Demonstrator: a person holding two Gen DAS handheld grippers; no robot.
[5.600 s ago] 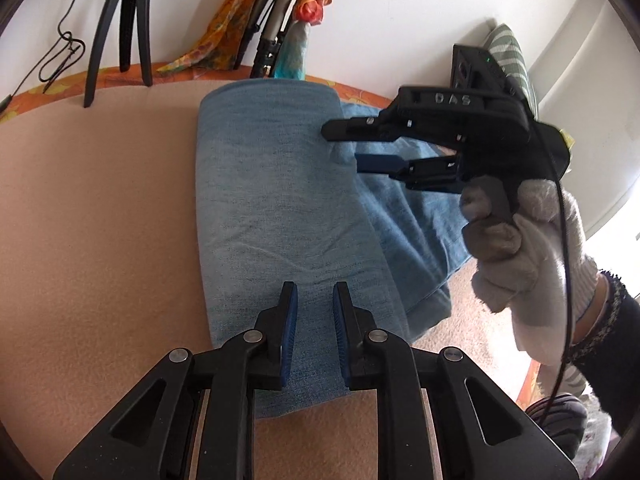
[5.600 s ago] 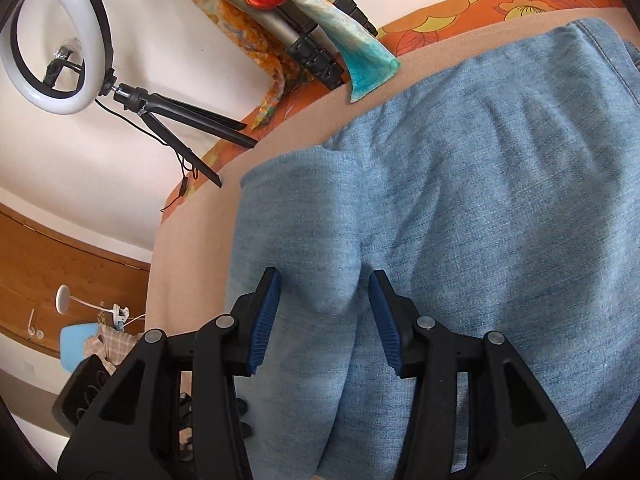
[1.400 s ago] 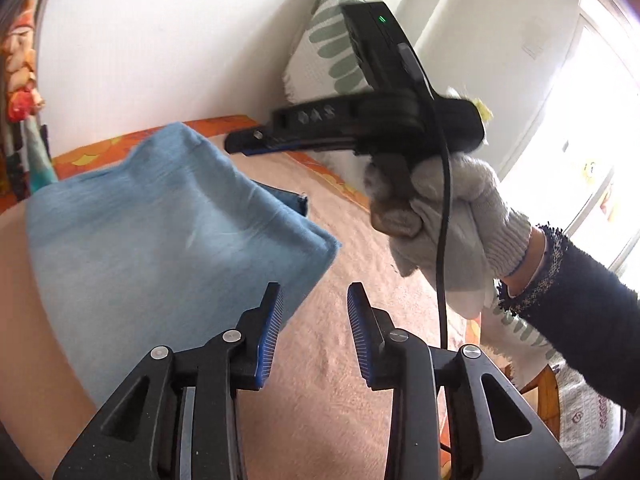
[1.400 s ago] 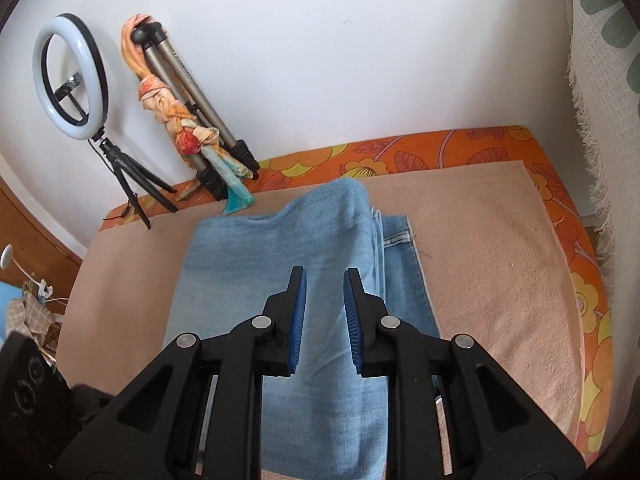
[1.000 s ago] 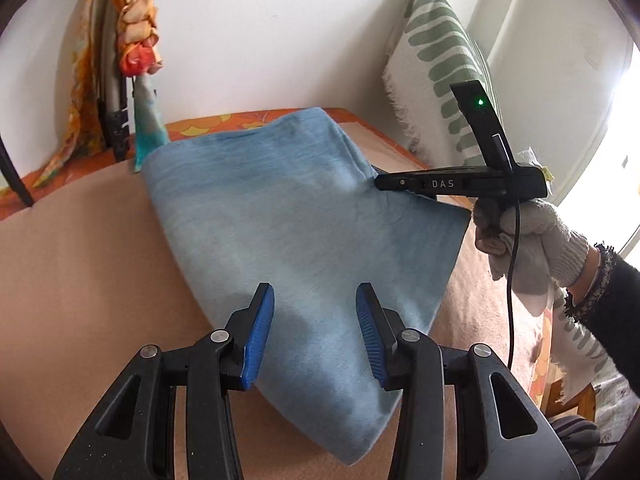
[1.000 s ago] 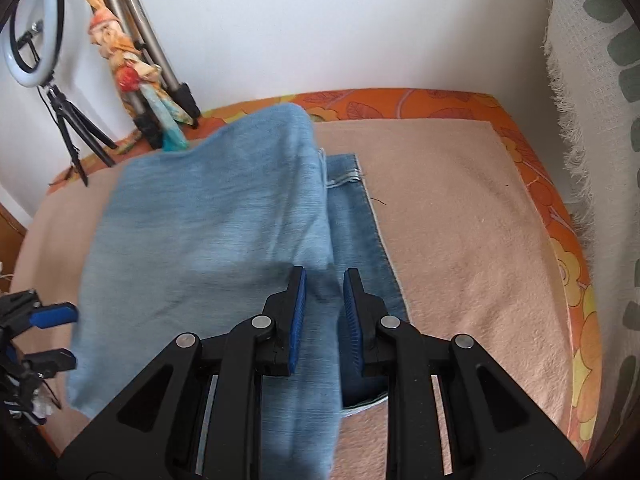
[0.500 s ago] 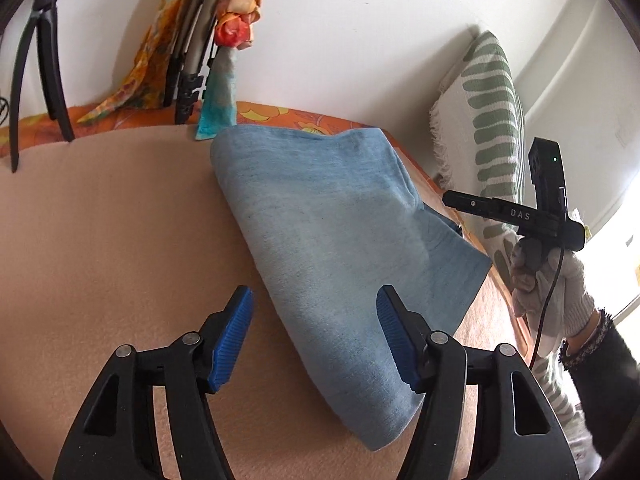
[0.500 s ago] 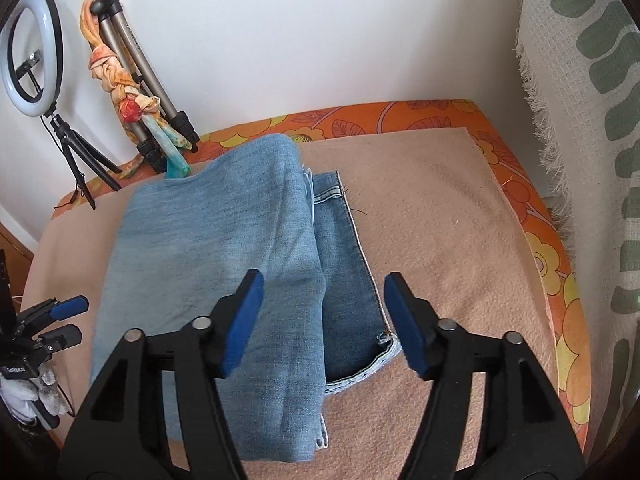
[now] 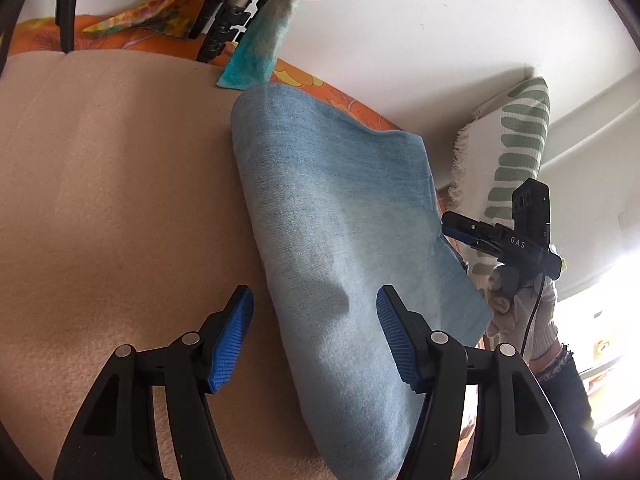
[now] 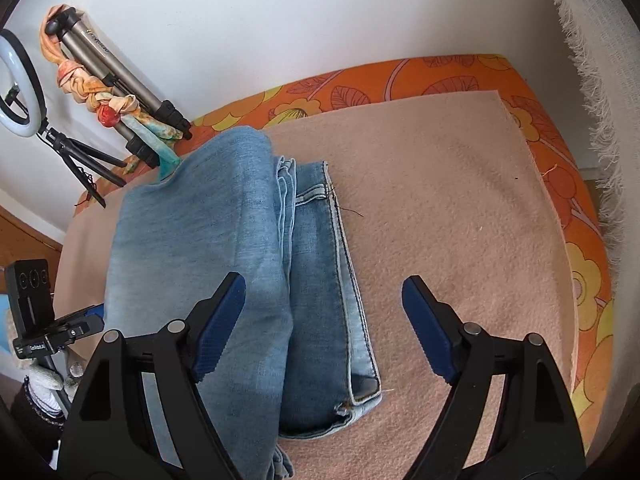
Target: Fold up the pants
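Note:
Light blue denim pants (image 9: 340, 220) lie folded on a beige blanket (image 9: 100, 200). The paler top layer (image 10: 208, 232) covers a darker lower layer whose hem (image 10: 344, 280) sticks out on the right. My left gripper (image 9: 314, 312) is open above the near end of the fold, and the pads touch no cloth. My right gripper (image 10: 324, 292) hovers over the hem side with its jaws opening and nothing pinched between them. Each gripper shows in the other's view: the right gripper (image 9: 452, 226) in a gloved hand, the left gripper (image 10: 94, 316) at the left edge.
An orange floral mattress edge (image 10: 400, 76) borders the blanket. A tripod wrapped in a scarf (image 10: 116, 96) and a ring light (image 10: 16, 88) stand against the white wall. A white cushion with green marks (image 9: 516, 148) leans at the right. Bare blanket (image 10: 460, 200) lies right of the pants.
Both grippers went from narrow to wide open and let go of the top denim layer, which now lies flat. The right gripper has drawn back from the pants' edge.

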